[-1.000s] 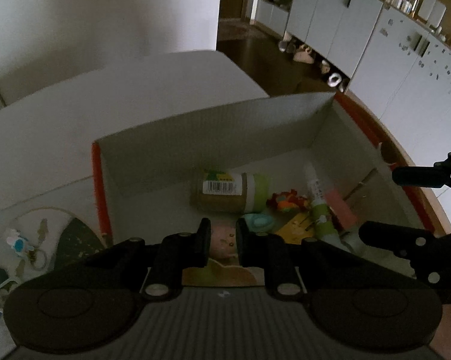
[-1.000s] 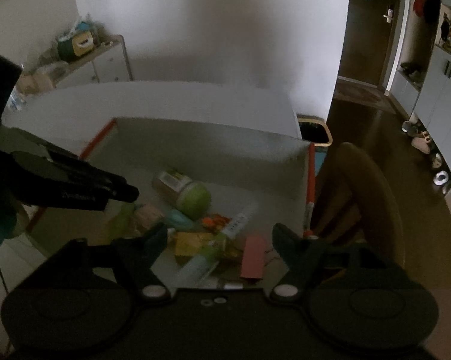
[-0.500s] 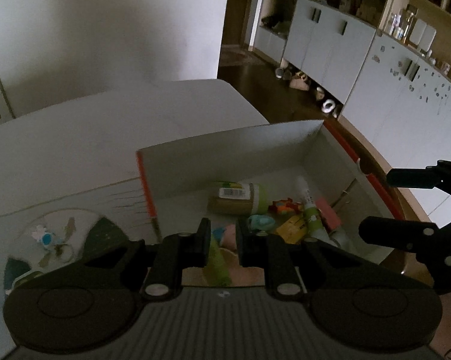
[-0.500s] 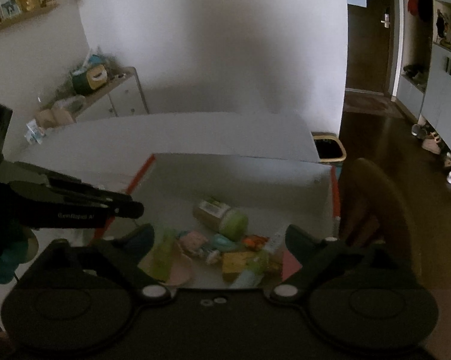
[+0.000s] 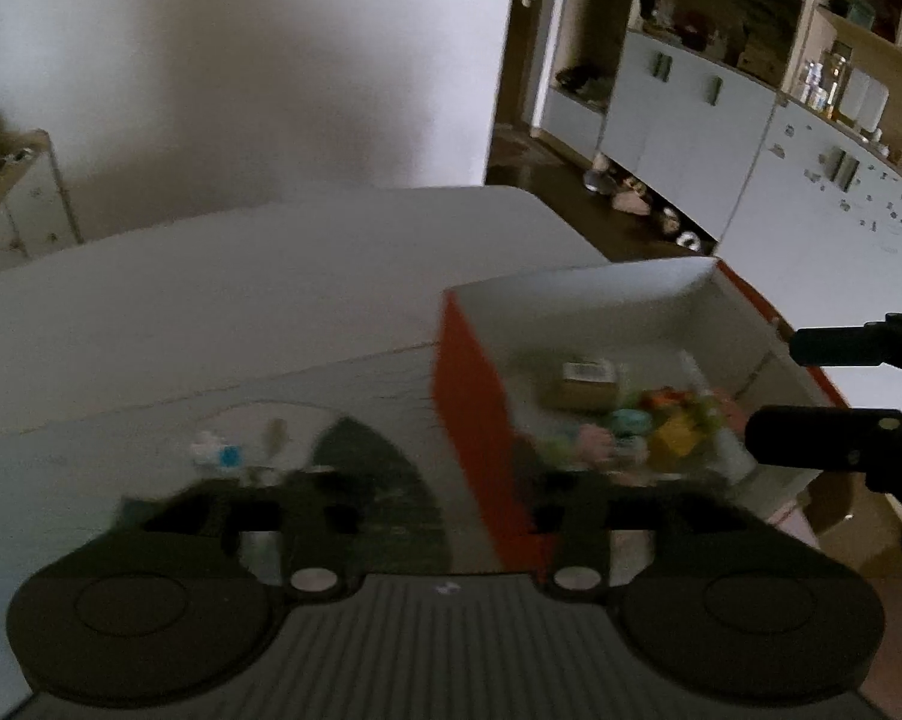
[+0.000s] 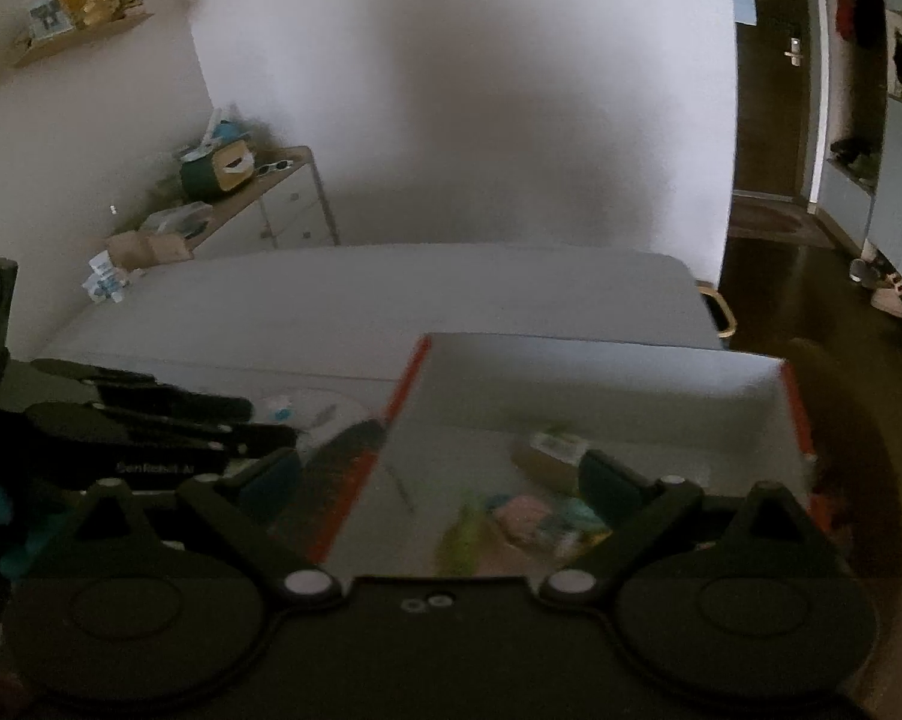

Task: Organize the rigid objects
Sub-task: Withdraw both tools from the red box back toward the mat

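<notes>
An open cardboard box [image 5: 475, 396] with orange outer walls stands on the white table and holds several small things: a brown jar with a barcode label [image 5: 586, 387], a white and green tube [image 5: 715, 420], and blurred yellow, teal and pink pieces. My left gripper [image 5: 439, 498] hovers over the box's near left corner. Its jaws are opening with nothing between them. In the right wrist view the box [image 6: 601, 372] lies ahead, and the jar [image 6: 547, 456] shows inside it. My right gripper [image 6: 439, 480] is wide, still opening and empty. The left gripper [image 6: 211, 420] reaches in from the left.
A round placemat with a dark patch [image 5: 367, 468] lies left of the box, with a small white and blue thing [image 5: 217, 453] on it. A low drawer unit [image 6: 271, 204] stands by the far wall. White cabinets [image 5: 691, 114] line the right side.
Both grippers have pulled back and up from inside the box, so it sits further right and lower. The left jaws, shut before, have parted. The right jaws have spread wider.
</notes>
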A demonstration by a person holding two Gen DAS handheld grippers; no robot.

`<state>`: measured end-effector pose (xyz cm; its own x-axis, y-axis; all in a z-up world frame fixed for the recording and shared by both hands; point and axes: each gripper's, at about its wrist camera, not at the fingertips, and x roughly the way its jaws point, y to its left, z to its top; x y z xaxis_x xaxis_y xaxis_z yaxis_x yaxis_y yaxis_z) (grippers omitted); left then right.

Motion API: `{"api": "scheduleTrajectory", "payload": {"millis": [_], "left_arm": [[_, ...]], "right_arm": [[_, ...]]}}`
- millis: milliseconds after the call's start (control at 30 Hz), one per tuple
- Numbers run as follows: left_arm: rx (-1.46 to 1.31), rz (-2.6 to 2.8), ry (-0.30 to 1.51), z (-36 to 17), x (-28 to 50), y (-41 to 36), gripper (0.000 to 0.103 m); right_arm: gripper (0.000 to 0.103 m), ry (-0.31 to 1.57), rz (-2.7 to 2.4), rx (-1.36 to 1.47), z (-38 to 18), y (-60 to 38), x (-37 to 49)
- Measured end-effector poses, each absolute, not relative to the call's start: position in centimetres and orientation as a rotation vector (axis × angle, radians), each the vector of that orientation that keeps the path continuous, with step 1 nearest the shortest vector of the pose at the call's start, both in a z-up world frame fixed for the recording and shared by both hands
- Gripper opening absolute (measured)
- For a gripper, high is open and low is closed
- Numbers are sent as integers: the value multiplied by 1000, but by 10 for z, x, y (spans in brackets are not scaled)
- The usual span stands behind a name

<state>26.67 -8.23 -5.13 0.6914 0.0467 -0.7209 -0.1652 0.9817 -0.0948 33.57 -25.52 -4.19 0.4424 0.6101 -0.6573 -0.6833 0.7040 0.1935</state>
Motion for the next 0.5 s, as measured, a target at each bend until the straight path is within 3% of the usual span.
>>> {"api": "scheduleTrajectory", "payload": {"millis": [33, 500], "left_arm": [[-155, 126, 782, -51, 261, -74, 73], [-130, 91, 759, -76, 214, 17, 80]], "right_arm": [[99, 770, 806, -110, -42, -248, 333], [102, 795, 861, -161, -46, -134, 307]]}}
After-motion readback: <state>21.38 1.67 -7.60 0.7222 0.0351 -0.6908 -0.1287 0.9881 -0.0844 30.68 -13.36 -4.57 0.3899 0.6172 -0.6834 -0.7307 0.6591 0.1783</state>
